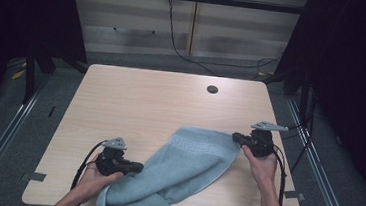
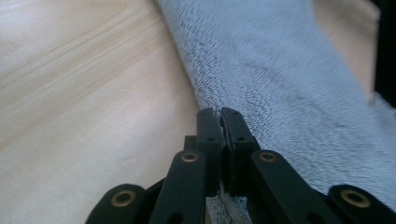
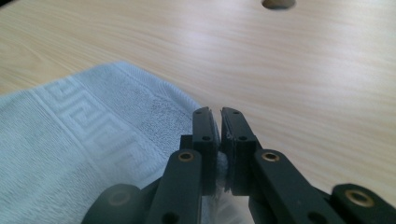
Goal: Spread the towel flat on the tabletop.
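Both your hand-held grippers are clamped on the towel (image 1: 185, 163), low in the frame.
Your left hand-held gripper (image 1: 137, 168), lower left, lies level and points right, jaws pinched on the towel's long edge. Your right hand-held gripper (image 1: 236, 136), right of centre, points left and nips the patterned corner. The towel lies slantwise on the table (image 1: 146, 100), its lower end hanging over the near edge.
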Action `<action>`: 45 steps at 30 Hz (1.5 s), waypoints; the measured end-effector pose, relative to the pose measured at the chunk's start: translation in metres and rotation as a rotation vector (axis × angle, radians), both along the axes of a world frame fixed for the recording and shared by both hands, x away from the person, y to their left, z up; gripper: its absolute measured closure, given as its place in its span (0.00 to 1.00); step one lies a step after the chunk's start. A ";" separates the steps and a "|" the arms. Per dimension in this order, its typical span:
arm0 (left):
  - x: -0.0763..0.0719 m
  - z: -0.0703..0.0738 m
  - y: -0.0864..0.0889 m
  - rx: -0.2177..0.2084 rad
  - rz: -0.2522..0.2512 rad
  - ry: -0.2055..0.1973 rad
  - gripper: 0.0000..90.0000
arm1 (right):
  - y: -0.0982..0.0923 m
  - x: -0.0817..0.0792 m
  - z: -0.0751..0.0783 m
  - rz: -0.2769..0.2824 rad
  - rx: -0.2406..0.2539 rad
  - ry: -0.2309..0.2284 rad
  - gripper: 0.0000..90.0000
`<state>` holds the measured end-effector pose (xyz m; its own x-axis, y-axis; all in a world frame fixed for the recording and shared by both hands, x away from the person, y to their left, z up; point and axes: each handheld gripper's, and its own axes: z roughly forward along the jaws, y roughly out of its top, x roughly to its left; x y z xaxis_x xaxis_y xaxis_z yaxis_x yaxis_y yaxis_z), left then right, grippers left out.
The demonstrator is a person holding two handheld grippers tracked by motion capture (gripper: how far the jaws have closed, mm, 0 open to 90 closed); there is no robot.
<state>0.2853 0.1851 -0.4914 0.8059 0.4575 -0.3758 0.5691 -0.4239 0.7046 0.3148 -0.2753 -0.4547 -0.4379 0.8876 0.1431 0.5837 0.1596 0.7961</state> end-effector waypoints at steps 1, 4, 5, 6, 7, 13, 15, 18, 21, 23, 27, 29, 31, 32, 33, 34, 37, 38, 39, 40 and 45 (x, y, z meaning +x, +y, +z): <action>0.000 0.000 0.000 0.000 0.000 0.000 0.98 | 0.003 0.000 0.004 0.009 0.008 -0.007 0.95; -0.013 0.013 0.002 -0.040 -0.001 -0.038 0.99 | 0.011 0.001 0.011 0.045 0.047 -0.029 0.95; -0.021 0.021 -0.001 -0.079 -0.018 -0.046 0.99 | 0.025 -0.001 0.019 0.090 0.072 -0.052 0.95; -0.021 0.021 -0.001 -0.079 -0.018 -0.046 0.99 | 0.033 -0.003 0.022 0.118 0.085 -0.061 0.95; -0.030 0.027 -0.007 -0.085 -0.040 -0.065 0.99 | 0.042 -0.006 0.025 0.148 0.096 -0.070 0.95; -0.045 0.025 -0.028 -0.095 -0.110 -0.065 0.99 | 0.084 -0.033 0.023 0.324 0.131 -0.052 0.95; -0.043 0.017 -0.036 -0.071 -0.130 -0.053 0.98 | 0.102 -0.049 0.005 0.395 0.095 0.006 0.95; -0.039 0.015 -0.035 -0.084 -0.112 -0.042 0.90 | 0.108 -0.057 -0.019 0.417 0.060 0.070 0.95; -0.022 0.017 -0.025 -0.118 -0.045 -0.019 0.72 | 0.107 -0.061 -0.037 0.415 0.052 0.119 0.95; -0.008 0.020 -0.025 -0.103 0.008 -0.045 0.66 | 0.108 -0.065 -0.045 0.422 0.057 0.143 0.95; 0.021 0.021 -0.031 -0.090 0.072 -0.033 0.56 | 0.108 -0.067 -0.045 0.425 0.057 0.142 0.95; 0.049 0.014 -0.043 -0.065 0.113 0.008 0.50 | 0.108 -0.067 -0.045 0.425 0.057 0.143 0.95; 0.063 0.006 -0.053 -0.056 0.132 0.047 0.46 | 0.108 -0.067 -0.045 0.422 0.060 0.143 0.95; 0.067 0.002 -0.057 -0.075 0.124 0.075 0.43 | 0.108 -0.067 -0.045 0.423 0.059 0.141 0.95; 0.069 -0.002 -0.060 -0.087 0.115 0.099 0.42 | 0.108 -0.067 -0.045 0.423 0.058 0.137 0.95; 0.069 -0.005 -0.065 -0.069 0.125 0.101 0.41 | 0.108 -0.067 -0.045 0.425 0.054 0.133 0.95; 0.070 -0.011 -0.071 -0.068 0.091 0.134 0.45 | 0.107 -0.067 -0.043 0.426 0.057 0.122 0.95; 0.065 -0.015 -0.076 -0.042 0.050 0.119 0.59 | 0.106 -0.067 -0.042 0.424 0.060 0.116 0.95; 0.063 -0.015 -0.076 -0.035 0.036 0.100 0.74 | 0.105 -0.067 -0.040 0.419 0.066 0.112 0.95; 0.061 -0.015 -0.075 -0.044 0.032 0.090 0.84 | 0.104 -0.068 -0.037 0.412 0.067 0.101 0.95; 0.053 0.009 -0.053 -0.109 0.064 0.022 0.94 | 0.085 -0.067 -0.016 0.346 0.120 0.017 0.95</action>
